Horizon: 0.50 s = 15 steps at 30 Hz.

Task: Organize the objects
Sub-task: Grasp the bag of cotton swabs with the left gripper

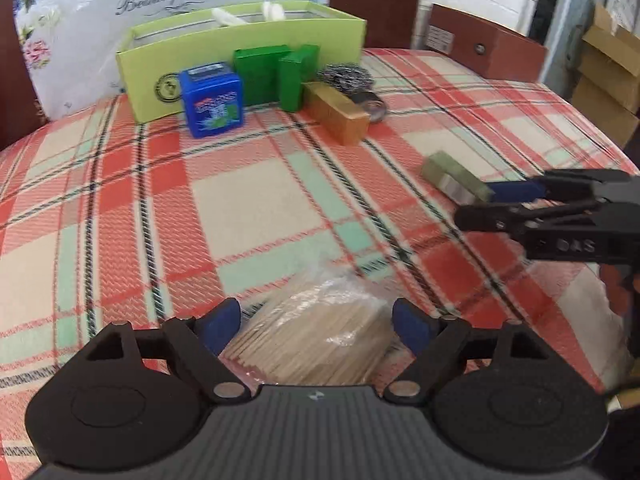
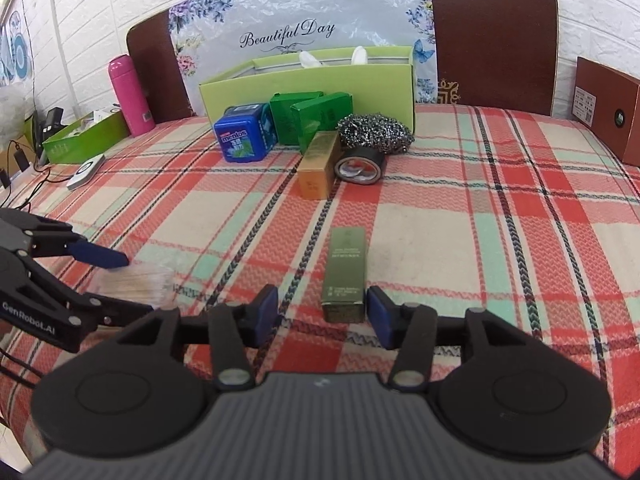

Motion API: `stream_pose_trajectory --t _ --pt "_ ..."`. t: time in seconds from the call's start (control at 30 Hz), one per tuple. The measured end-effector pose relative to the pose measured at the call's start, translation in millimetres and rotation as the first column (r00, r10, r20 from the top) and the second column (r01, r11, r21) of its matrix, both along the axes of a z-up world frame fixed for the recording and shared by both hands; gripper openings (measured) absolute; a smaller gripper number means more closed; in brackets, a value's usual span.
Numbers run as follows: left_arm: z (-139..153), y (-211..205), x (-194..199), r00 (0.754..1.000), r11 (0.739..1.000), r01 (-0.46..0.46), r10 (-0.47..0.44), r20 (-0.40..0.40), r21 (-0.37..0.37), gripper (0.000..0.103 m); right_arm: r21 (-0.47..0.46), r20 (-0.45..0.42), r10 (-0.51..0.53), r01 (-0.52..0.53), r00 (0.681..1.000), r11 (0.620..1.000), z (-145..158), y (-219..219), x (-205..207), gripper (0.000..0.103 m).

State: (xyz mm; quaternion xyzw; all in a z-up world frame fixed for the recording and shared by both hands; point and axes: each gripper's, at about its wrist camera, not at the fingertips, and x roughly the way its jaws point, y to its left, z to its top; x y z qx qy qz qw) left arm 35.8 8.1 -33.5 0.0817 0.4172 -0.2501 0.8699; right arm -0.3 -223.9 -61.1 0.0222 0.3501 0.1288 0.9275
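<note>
Your left gripper (image 1: 316,326) hangs low over the plaid cloth (image 1: 240,200) with its jaws spread wide. A clear packet of toothpicks (image 1: 316,336) lies flat between its blue pads (image 1: 222,326). You can see a sliver of space on each side, so the pads are not pressing on it; the packet sits at 12 o'clock from that gripper, right in its mouth.

Your right gripper (image 2: 322,312) has its jaws partly open. A slim olive-green box (image 2: 345,276) lies lengthwise on the cloth, its near end between the pads. It sits hard against the right-hand pad at 1 o'clock, while a wide gap separates it from the left-hand pad. Whether that right-hand pad truly touches it you cannot tell from here. The box rests on the cloth, not lifted.

Seen from your right gripper, the other goods cluster at 12 o'clock, well apart from both grippers: a blue mint tin (image 2: 245,133), two dark green boxes (image 2: 312,120), a gold box (image 2: 319,166), a steel scourer (image 2: 374,134) and a roll of tape (image 2: 359,166) just below it. Behind them stands a lime-green open box (image 2: 308,80). A pink bottle (image 2: 130,94) stands at 10 o'clock.
</note>
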Motion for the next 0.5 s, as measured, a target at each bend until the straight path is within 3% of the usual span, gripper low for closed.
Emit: stream_pose_trajectory --t 0.1,0.17,0.27,0.33,0.4,0.5 --pt "2.2 -9.7 -14.0 1.0 1.0 -0.021 0.02 0.023 0.018 0.038 -0.014 -0.008 -0.001 0.001 1.0 1.0 -1.5 1.6 3.7 0.051" --pt "2.3 -16.5 -13.1 0.986 0.986 -0.165 0.165 0.001 0.011 0.038 -0.017 -0.013 -0.008 0.007 1.0 1.0 -2.3 4.1 7.9 0.051" --pt "2.8 -24.6 -3.8 0.932 0.932 -0.362 0.363 0.011 -0.031 0.038 -0.026 -0.004 -0.006 0.006 1.0 1.0 -0.5 9.3 10.2 0.051" --pt "3.1 -25.8 0.7 0.925 0.924 -0.38 0.38 0.001 -0.047 0.048 -0.032 0.005 0.003 -0.003 1.0 0.999 2.0 10.9 9.8 0.051" --pt "9.1 -21.1 -1.9 0.942 0.939 -0.336 0.336 -0.021 -0.067 0.064 -0.042 0.013 0.014 -0.013 1.0 0.999 3.8 11.6 8.3 0.051" --pt "14.2 -7.8 -10.4 0.956 0.954 -0.293 0.291 -0.039 -0.067 0.07 -0.043 0.008 0.011 -0.01 1.0 0.999 2.7 10.0 11.4 0.051"
